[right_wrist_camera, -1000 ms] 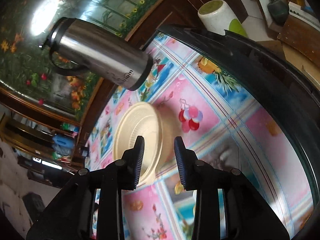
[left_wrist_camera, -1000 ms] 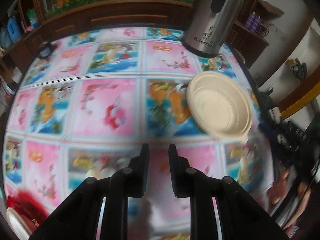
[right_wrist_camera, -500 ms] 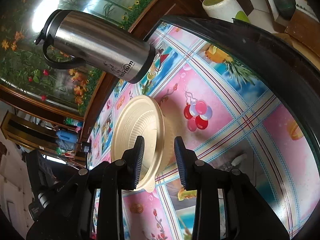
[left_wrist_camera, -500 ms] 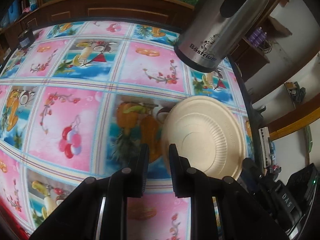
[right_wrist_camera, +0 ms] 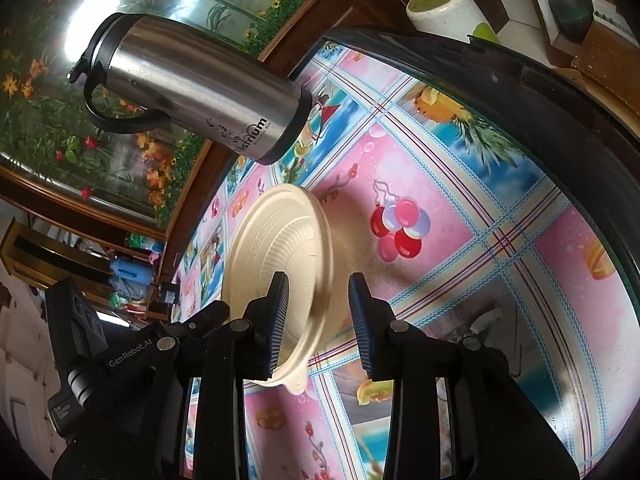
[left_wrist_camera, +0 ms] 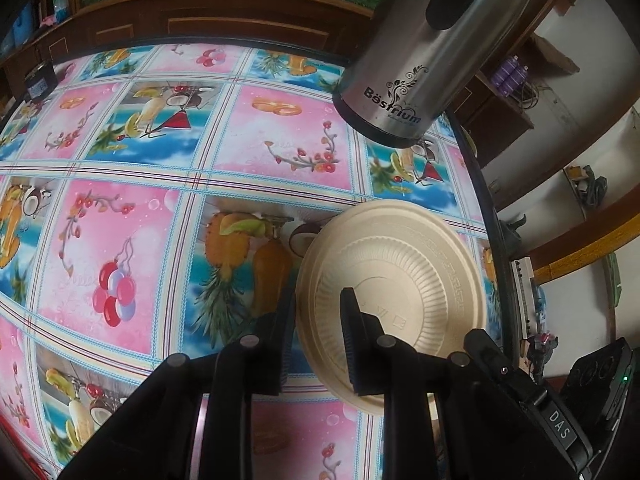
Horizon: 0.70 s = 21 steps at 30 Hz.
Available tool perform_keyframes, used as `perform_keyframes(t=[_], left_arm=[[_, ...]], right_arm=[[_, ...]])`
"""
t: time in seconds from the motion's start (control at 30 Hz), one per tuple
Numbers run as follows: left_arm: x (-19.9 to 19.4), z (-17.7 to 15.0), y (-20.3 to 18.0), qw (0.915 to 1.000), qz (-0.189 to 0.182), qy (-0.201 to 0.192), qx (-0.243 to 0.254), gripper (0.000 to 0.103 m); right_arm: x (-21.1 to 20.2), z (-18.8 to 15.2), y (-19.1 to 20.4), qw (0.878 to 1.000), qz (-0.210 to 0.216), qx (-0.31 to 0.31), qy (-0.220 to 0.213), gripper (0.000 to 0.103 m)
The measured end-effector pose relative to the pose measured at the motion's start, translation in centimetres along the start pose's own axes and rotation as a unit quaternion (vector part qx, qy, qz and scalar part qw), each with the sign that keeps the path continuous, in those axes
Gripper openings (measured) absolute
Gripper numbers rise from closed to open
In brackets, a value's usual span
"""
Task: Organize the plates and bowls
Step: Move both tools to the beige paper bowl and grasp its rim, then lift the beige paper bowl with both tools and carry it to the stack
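Bright pink and blue pictures of fruit and balloons cover the shiny tablecloth [left_wrist_camera: 132, 216] on this table. Dark wooden cupboards [left_wrist_camera: 208, 20] stand behind it, with painted flowers above them.

One cream-coloured round paper plate with a ribbed ring inside [left_wrist_camera: 404, 280] sits near the table's dark edge. A tall silver metal flask with a black base and handle [left_wrist_camera: 420, 60] stands just behind it, close but not touching.

Both tongs are at the plate. The left gripper [left_wrist_camera: 318, 336] has its jaws partly open, one on each side of the plate's near left rim: one finger is over the inside of the plate and the other is outside it. The jaws do not seem to be pressing on it yet. The right gripper [right_wrist_camera: 318, 320] is also partly open. Its left finger is in front of the plate and its right finger is over the cloth, so the rim lies between them. I cannot tell if either finger touches the plate. In the right view the plate looks tipped up, but that may just be the camera's slant.

I think this is the grabbing step. Next, one pair of tongs should squeeze shut on the rim. The plate is thin and light, so the squeeze should be gentle. Then it can be lifted without bumping the flask.
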<state>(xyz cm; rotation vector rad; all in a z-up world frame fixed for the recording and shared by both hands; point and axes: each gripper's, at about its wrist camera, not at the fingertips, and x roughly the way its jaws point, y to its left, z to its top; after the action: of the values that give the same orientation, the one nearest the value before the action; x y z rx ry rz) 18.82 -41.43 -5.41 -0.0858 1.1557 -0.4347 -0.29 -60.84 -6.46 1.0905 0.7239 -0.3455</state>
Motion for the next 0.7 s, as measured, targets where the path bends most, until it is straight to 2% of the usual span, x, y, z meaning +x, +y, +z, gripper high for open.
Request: perform_keyframes(t=[0.2, 0.7], left_arm=[[0.0, 0.4, 0.7, 0.9999, 0.005, -0.002, -0.01, 0.034], [1.5, 0.1, -0.4, 0.9997, 0.021, 0.01, 0.008, 0.034]], right_arm=[[-0.3, 0.1, 0.0, 1.0, -0.006, 0.001, -0.009, 0.03], [-0.1, 0.0, 0.2, 0.999, -0.038, -0.006, -0.025, 0.03]])
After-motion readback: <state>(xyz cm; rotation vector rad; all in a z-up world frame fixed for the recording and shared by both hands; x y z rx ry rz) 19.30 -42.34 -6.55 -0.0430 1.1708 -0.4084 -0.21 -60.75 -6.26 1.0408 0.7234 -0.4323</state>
